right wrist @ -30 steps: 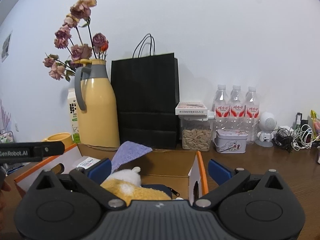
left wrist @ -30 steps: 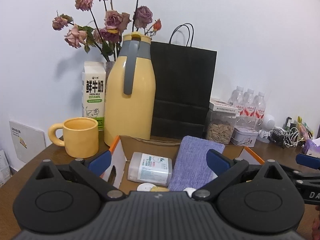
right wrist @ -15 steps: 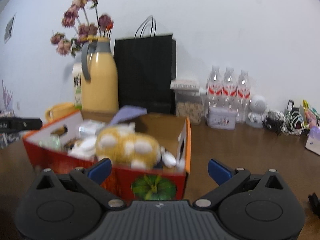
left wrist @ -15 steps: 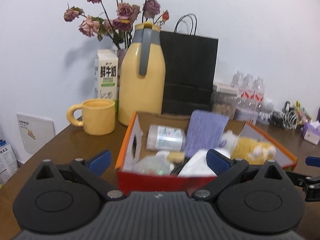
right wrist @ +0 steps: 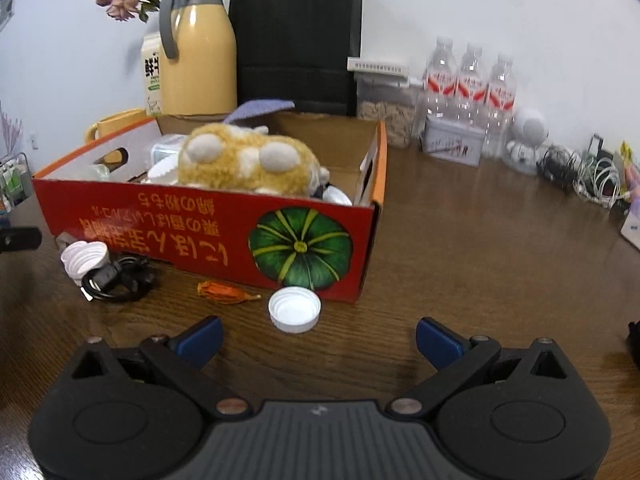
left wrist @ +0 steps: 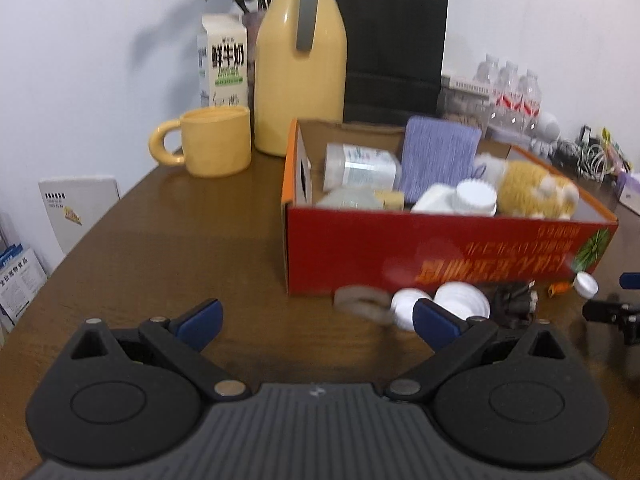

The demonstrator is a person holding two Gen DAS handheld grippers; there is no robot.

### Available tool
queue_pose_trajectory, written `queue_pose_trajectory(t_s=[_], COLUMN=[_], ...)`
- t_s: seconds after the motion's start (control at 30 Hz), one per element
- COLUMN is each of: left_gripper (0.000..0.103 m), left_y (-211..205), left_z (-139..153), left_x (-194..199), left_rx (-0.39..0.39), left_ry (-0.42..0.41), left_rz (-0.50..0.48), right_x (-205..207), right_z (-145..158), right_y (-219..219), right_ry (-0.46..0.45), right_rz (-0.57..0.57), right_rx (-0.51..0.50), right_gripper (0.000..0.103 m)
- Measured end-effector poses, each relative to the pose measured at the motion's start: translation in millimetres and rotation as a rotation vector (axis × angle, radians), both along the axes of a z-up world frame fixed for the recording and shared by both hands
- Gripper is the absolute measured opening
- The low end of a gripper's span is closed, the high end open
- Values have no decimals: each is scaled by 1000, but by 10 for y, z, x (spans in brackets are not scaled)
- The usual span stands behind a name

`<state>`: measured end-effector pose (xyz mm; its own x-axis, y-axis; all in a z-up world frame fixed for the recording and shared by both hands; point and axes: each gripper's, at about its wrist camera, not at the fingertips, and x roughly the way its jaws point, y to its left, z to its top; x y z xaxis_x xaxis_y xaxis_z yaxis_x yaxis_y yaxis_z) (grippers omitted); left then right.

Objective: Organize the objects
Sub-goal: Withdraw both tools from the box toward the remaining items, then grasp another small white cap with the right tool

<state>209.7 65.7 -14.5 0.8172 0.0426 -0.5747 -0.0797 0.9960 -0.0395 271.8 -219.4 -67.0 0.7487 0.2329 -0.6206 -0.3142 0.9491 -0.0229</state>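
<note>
Both grippers have pulled back from the red box [right wrist: 208,236]: a second ago each camera looked down into it from close above, and now the whole front wall with its pumpkin picture shows, standing on the brown bench [right wrist: 480,264].

Left gripper [left wrist: 316,316] hovers low over the bench with its blue-tipped fingers [left wrist: 198,318] spread wide and nothing between them. Beyond its right fingertip, against the foot of the box, lie two white lids [left wrist: 444,302], a blurred grey object [left wrist: 362,300] to their left and a coiled black cable [left wrist: 514,302] to their right. Bare wood lies between the fingers themselves.

Right gripper [right wrist: 318,334] is likewise parted wide and empty. A white bottle cap [right wrist: 295,309] lies open side up on the bench just ahead of the gap, nearer the left fingertip, close to the front of the box but not touching it so far as can be told. An orange dried scrap [right wrist: 224,292] lies just left of the cap.

Inside the box sit a yellow plush toy [right wrist: 248,164], a purple cloth [left wrist: 438,158] propped upright near the back wall, a clear plastic container [left wrist: 360,166] on its side and a white jar [left wrist: 460,200] lying down.

Behind the box stand a yellow thermos jug [left wrist: 300,68], a yellow mug [left wrist: 212,142], a milk carton [left wrist: 222,66] and a black paper bag [right wrist: 296,36]; three water bottles [right wrist: 470,88] stand to the right.
</note>
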Motion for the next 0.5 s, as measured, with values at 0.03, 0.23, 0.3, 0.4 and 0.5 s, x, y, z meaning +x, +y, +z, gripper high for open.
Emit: queue_pose_trajectory(t_s=[0.03,0.23,0.3,0.4,0.5], left_gripper=[103,103,103,103,103], left_y=[5,46,36,-10,-1], left_z=[-12,-106,-118,-146,-150], left_x=[8,116,125,134,131], left_rx=[-1,-20,0,45,38], left_ry=[9,84,85,86,87], left_rz=[1,6,11,13,13], right_x=[18,71,89,136,165], right_z=[-14,-52,-50,-50,-45], right_y=[-3,-25,-14,0,6], right_ry=[14,45,45,46,46], right_rz=[-3,-12,-10,-16,-22], right_rx=[3,32,32,33,35], right_gripper=[103,103,103,103,103])
